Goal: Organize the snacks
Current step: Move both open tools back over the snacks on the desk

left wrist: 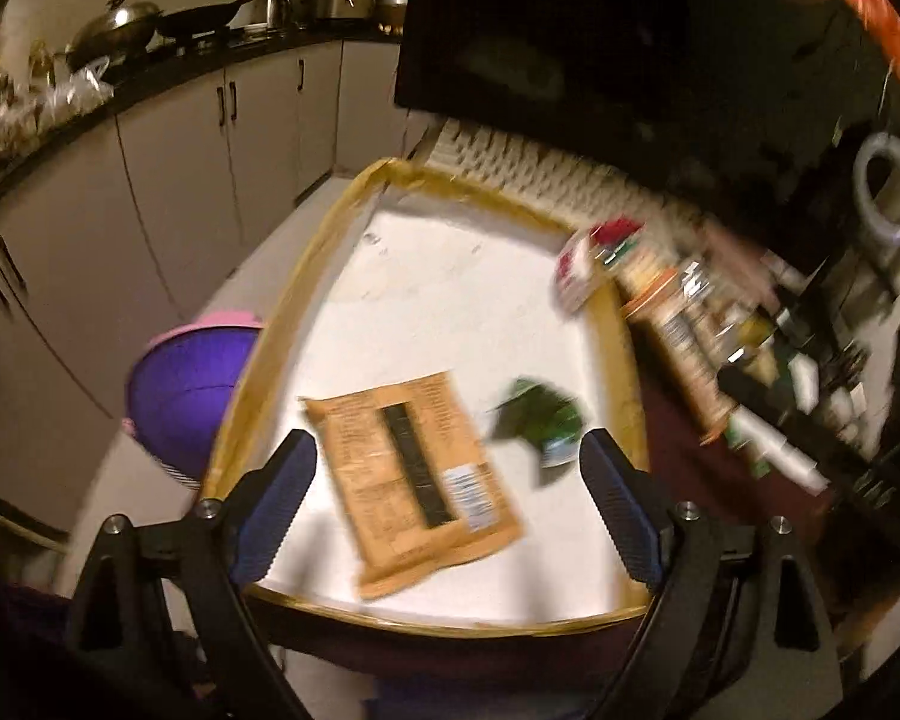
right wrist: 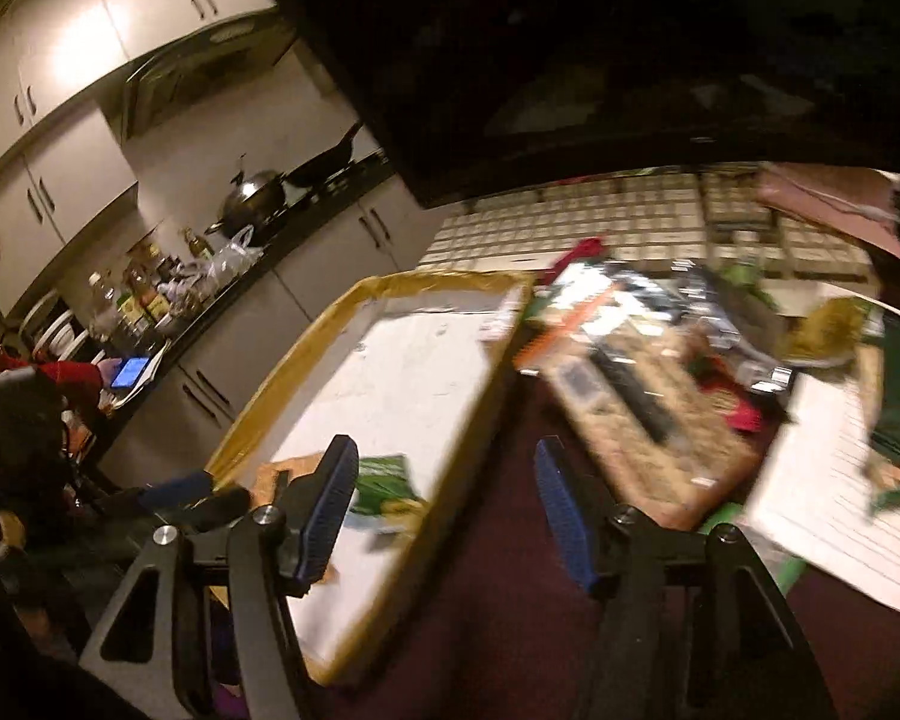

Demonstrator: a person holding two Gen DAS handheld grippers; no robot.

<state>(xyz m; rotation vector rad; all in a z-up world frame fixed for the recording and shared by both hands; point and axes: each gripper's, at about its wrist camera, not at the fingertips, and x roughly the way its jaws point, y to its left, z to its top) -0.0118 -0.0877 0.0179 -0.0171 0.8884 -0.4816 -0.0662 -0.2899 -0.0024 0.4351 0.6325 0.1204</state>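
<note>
Two snack packets lie inside the shallow white tray point(left wrist: 306, 324) with its tan taped rim: an orange-brown packet point(left wrist: 414, 480) lying flat, with a dark strip down its middle and a white barcode patch, and a crumpled green packet point(left wrist: 540, 420) just beside it. I can read no brand or wording on either; the print is too blurred. My left gripper point(left wrist: 447, 492) hangs over the orange-brown packet with its blue-padded fingers point(left wrist: 276, 510) spread wide and clear of it, gripping nothing. My right gripper point(right wrist: 444, 510) is likewise spread, empty, straddling the tray's near edge above the dark maroon table point(right wrist: 510, 630). Beyond it sits a loose pile of snacks point(right wrist: 642, 372), a brown packet with a black strip on top, its labels unreadable. A lined white sheet point(right wrist: 840, 510) lies to the right, and a white keyboard point(right wrist: 600, 222) sits under a dark monitor point(right wrist: 570, 60). Behind are grey kitchen cabinets point(left wrist: 168, 192), a black counter holding a wok point(left wrist: 117, 24) and bottles, and a purple bin point(left wrist: 186, 384) on the floor.
</note>
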